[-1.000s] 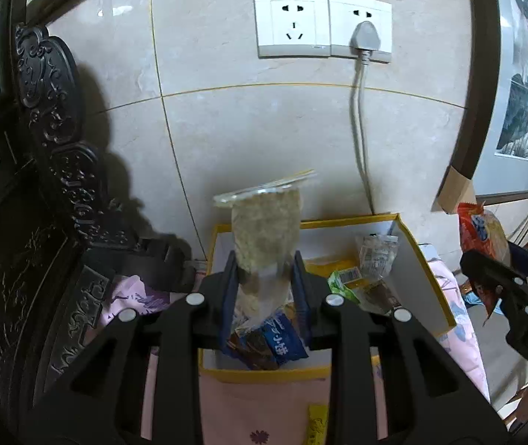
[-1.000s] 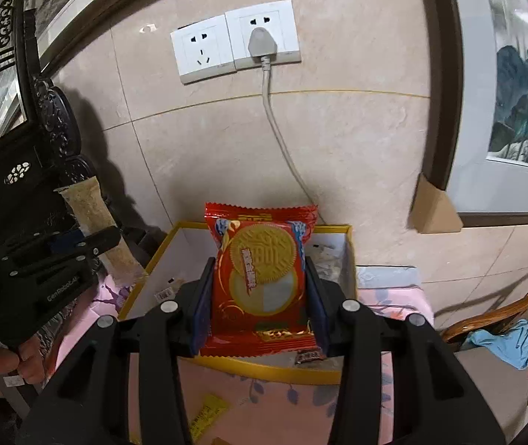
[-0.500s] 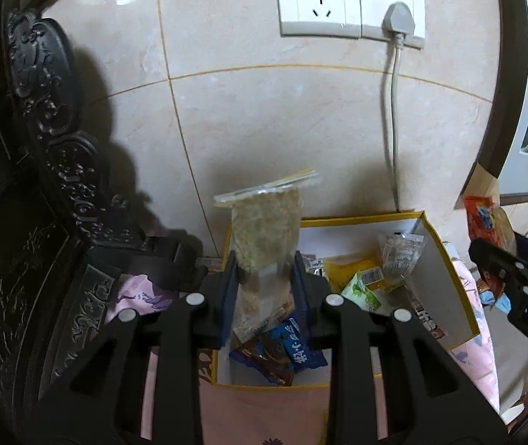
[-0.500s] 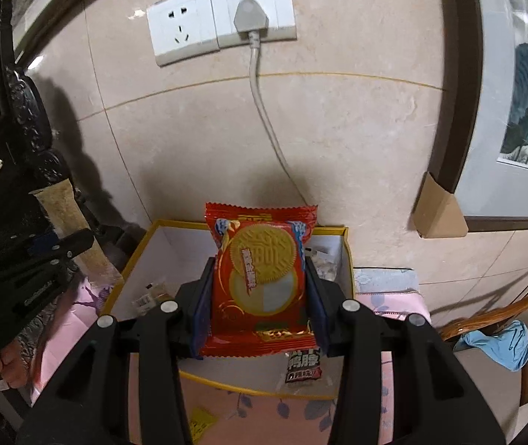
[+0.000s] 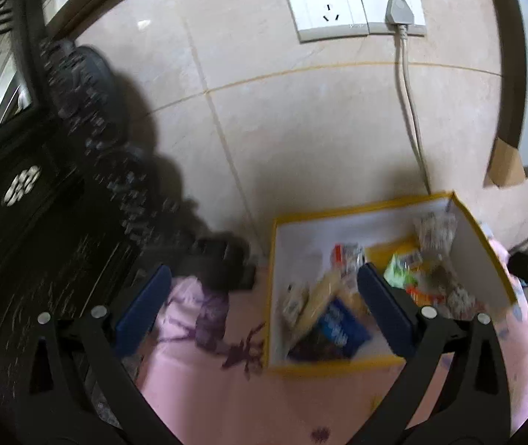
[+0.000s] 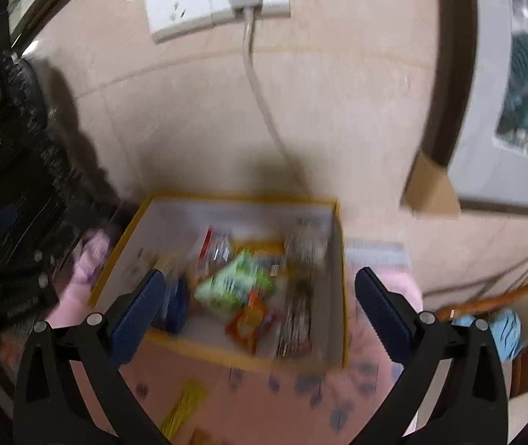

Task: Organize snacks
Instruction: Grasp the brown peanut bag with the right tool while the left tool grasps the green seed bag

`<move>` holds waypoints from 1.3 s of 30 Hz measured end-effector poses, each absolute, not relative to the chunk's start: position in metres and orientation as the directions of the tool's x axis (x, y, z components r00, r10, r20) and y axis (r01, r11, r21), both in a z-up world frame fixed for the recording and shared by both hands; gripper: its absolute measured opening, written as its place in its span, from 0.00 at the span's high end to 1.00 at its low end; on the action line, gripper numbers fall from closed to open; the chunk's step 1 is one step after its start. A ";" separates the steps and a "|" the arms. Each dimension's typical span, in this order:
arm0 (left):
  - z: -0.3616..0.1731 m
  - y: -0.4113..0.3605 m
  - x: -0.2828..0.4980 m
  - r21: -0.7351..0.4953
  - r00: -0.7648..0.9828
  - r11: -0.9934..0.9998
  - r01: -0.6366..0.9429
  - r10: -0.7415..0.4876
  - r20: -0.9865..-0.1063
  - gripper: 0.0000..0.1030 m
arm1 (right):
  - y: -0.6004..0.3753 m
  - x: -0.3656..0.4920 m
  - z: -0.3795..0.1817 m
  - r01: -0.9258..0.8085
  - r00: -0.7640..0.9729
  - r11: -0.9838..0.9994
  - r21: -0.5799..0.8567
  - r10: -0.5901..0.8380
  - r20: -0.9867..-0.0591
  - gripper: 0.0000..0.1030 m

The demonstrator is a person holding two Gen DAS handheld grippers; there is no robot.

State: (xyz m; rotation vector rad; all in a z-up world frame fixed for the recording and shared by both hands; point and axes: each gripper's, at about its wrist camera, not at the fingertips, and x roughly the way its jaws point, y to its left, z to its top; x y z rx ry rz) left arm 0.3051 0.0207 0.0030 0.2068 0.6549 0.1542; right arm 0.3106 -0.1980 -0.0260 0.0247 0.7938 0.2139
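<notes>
Left gripper (image 5: 264, 306): jaws opening, wide apart, nothing clamped.
Right gripper (image 6: 260, 307): jaws opening, wide apart, empty.
Snacks (image 6: 234, 289): piled loose inside the yellow-rimmed box (image 6: 338, 296).
Handling: probably light, crinkly, slippery, crushable packets; pinch flat faces or sealed edges.

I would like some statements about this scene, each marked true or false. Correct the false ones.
1. The box has a yellow rim. True.
2. The right gripper holds a red biscuit packet. False: its jaws are opening and nothing is between them.
3. A grey plug sits in the wall socket. True.
4. The box is empty. False: several snack packets lie inside, among them a green packet.
5. The tablecloth is pink. True.
6. The left gripper grips a packet. False: nothing is between its opening jaws.
</notes>
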 end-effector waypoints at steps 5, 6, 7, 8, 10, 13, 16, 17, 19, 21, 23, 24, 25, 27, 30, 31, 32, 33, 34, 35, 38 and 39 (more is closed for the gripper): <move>-0.035 0.042 0.219 0.292 0.728 0.952 -0.092 0.264 -0.633 0.02 | -0.182 0.248 -0.100 -0.183 0.505 0.979 0.094 0.176 -0.845 0.01; -0.050 0.045 0.194 0.319 0.706 0.942 -0.101 0.294 -0.645 0.02 | -0.177 0.240 -0.120 -0.179 0.465 0.977 0.115 0.188 -0.865 0.01; -0.060 0.047 0.179 0.331 0.691 0.938 -0.102 0.306 -0.655 0.02 | -0.170 0.231 -0.145 -0.161 0.421 0.979 0.124 0.182 -0.889 0.01; -0.074 0.049 0.160 0.341 0.667 0.935 -0.098 0.316 -0.675 0.02 | -0.162 0.224 -0.167 -0.142 0.378 0.983 0.113 0.160 -0.912 0.01; -0.104 0.054 0.122 0.346 0.605 0.935 -0.082 0.323 -0.728 0.02 | -0.149 0.214 -0.198 -0.127 0.327 0.985 0.116 0.152 -0.933 0.01; -0.140 0.058 0.078 0.335 0.529 0.941 -0.050 0.309 -0.791 0.02 | -0.132 0.211 -0.230 -0.082 0.286 0.993 0.080 0.101 -0.953 0.01; -0.167 0.053 0.059 0.327 0.502 0.945 0.007 0.279 -0.818 0.02 | -0.121 0.214 -0.246 -0.046 0.289 0.995 0.085 0.095 -0.952 0.01; -0.172 0.050 0.057 0.321 0.508 0.947 0.034 0.260 -0.821 0.02 | -0.119 0.213 -0.247 -0.042 0.314 0.997 0.065 0.074 -0.947 0.06; -0.179 0.043 0.056 0.328 0.529 0.942 0.071 0.243 -0.813 0.02 | -0.112 0.207 -0.247 -0.055 0.348 0.998 0.007 0.026 -0.937 0.23; -0.184 0.038 0.058 0.326 0.543 0.939 0.104 0.221 -0.810 0.02 | -0.112 0.201 -0.240 -0.076 0.330 0.997 0.033 0.056 -0.942 0.52; -0.190 0.035 0.068 0.328 0.549 0.936 0.126 0.210 -0.809 0.02 | -0.121 0.196 -0.236 -0.058 0.311 0.995 0.084 0.098 -0.945 0.55; -0.191 0.034 0.072 0.325 0.553 0.937 0.128 0.205 -0.808 0.02 | -0.126 0.194 -0.234 -0.048 0.311 0.994 0.093 0.104 -0.945 0.56; -0.195 0.035 0.079 0.312 0.548 0.940 0.141 0.188 -0.815 0.02 | -0.133 0.190 -0.231 -0.034 0.318 0.994 0.108 0.113 -0.941 0.57; -0.202 0.036 0.088 0.293 0.540 0.944 0.150 0.170 -0.824 0.02 | -0.146 0.179 -0.220 -0.009 0.342 0.989 0.145 0.139 -0.929 0.57; -0.209 0.034 0.095 0.242 0.553 0.954 0.180 0.105 -0.826 0.02 | -0.163 0.166 -0.199 0.005 0.388 0.986 0.164 0.149 -0.909 0.58; -0.210 0.035 0.097 0.240 0.555 0.954 0.182 0.101 -0.826 0.02 | -0.173 0.161 -0.191 0.016 0.405 0.985 0.173 0.152 -0.902 0.58; -0.211 0.036 0.098 0.237 0.560 0.955 0.180 0.099 -0.823 0.02 | -0.180 0.157 -0.183 0.024 0.419 0.983 0.183 0.157 -0.894 0.59; -0.212 0.037 0.099 0.230 0.567 0.957 0.174 0.093 -0.818 0.02 | -0.186 0.152 -0.176 0.029 0.431 0.981 0.191 0.160 -0.888 0.59; -0.213 0.040 0.099 0.210 0.569 0.963 0.169 0.078 -0.818 0.02 | -0.193 0.146 -0.168 0.035 0.447 0.979 0.199 0.163 -0.879 0.59; -0.214 0.043 0.099 0.192 0.565 0.967 0.167 0.066 -0.823 0.02 | -0.199 0.140 -0.161 0.035 0.463 0.978 0.204 0.165 -0.871 0.60; -0.218 0.055 0.095 0.101 0.541 0.981 0.164 -0.004 -0.841 0.02 | -0.209 0.123 -0.141 0.040 0.506 0.979 0.201 0.154 -0.849 0.60; -0.220 0.060 0.095 0.038 0.526 0.986 0.160 -0.053 -0.849 0.08 | -0.210 0.122 -0.139 0.039 0.512 0.978 0.205 0.157 -0.844 0.60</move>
